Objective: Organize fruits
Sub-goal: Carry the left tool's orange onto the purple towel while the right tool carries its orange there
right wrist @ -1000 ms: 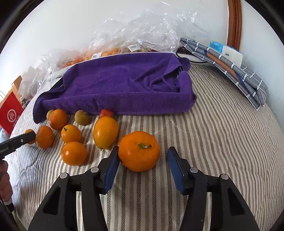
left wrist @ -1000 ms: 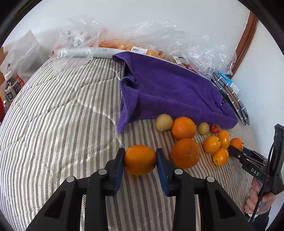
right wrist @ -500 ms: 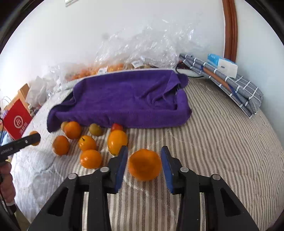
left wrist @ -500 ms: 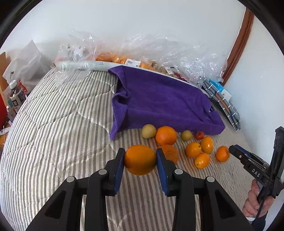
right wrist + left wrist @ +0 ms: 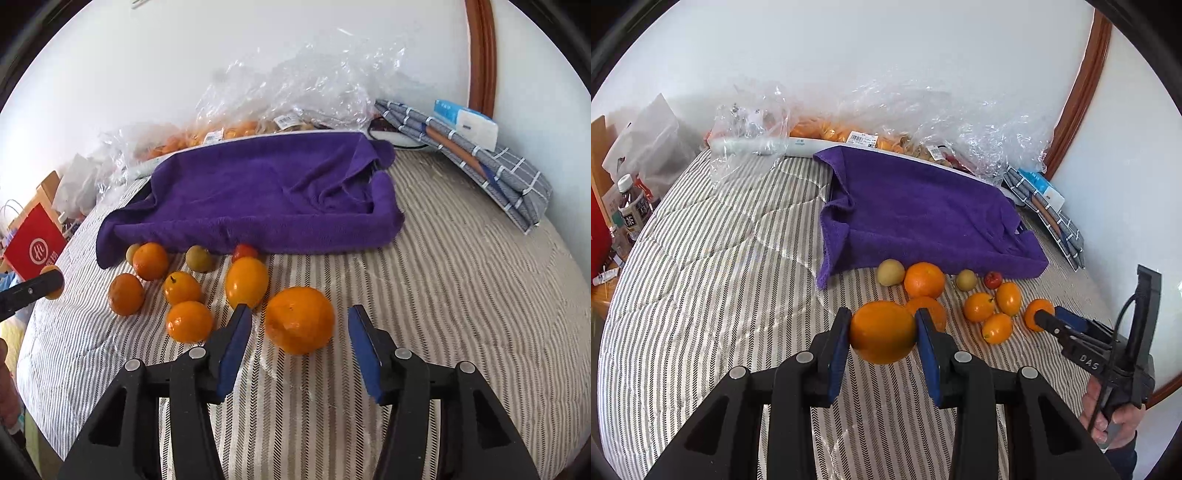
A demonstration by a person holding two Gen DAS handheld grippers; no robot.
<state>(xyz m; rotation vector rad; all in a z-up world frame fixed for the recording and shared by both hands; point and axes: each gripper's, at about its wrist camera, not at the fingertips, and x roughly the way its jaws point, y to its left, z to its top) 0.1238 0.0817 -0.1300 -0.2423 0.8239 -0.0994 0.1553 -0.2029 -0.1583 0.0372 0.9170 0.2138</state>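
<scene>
Letting go: right hand-held gripper (image 5: 297,345) is opening off its orange (image 5: 300,319), dropped on the bed (image 5: 461,295); left hand-held gripper (image 5: 882,345) clamps another orange (image 5: 882,331), raised.

Both grippers (image 5: 882,350) (image 5: 299,347) were black, with blue-padded fingers (image 5: 836,354), silver screws (image 5: 804,357), "DAS" lettering (image 5: 1087,363) and a black cable (image 5: 1115,332).

Striped quilt (image 5: 701,280) covers bed; purple towel (image 5: 923,214) lies draped across far side. Crumpled clear plastic bags (image 5: 942,122) heap against white wall (image 5: 886,48). Folded checked cloth (image 5: 480,162) at right, red paper bag (image 5: 33,247) beyond left edge.
</scene>
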